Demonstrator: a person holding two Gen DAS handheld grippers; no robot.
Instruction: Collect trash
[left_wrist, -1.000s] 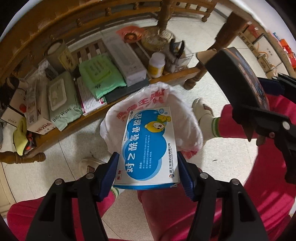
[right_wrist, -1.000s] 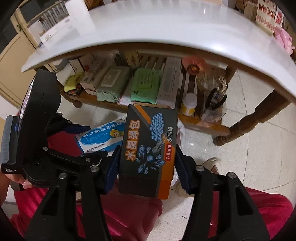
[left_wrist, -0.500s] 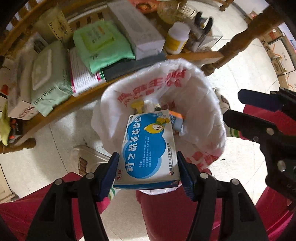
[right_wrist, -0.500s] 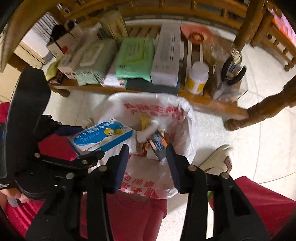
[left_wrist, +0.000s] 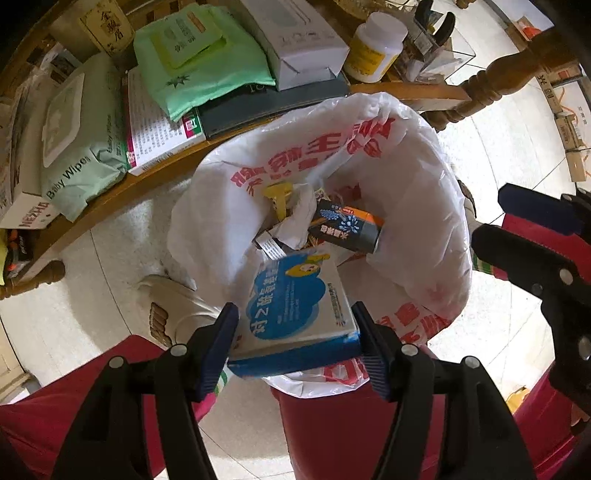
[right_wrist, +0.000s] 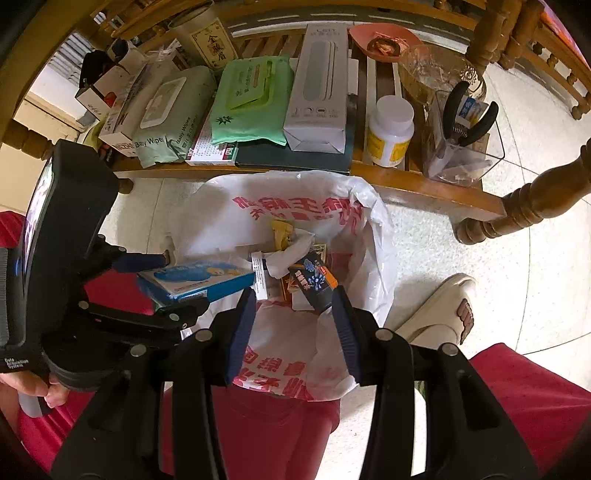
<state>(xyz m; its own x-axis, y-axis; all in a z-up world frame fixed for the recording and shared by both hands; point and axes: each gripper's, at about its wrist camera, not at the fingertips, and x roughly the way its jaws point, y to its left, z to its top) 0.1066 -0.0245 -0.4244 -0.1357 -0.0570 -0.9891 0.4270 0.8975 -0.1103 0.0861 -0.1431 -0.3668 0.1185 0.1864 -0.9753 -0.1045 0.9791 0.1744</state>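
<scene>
The right tool (right_wrist: 293, 332) now stands apart and empty; its dark orange-edged carton (left_wrist: 345, 229) has dropped into the white plastic bag (left_wrist: 424, 177), while the left tool (left_wrist: 295, 345) still clamps the blue-and-white medicine box (left_wrist: 295, 299).

Dark box (right_wrist: 314, 282) in white trash bag (right_wrist: 373, 236), blue box (right_wrist: 197, 280) gripped left

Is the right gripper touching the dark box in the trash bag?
Apart. The right wrist view shows the right gripper with nothing between its pads, while the dark box lies below inside the trash bag.
</scene>
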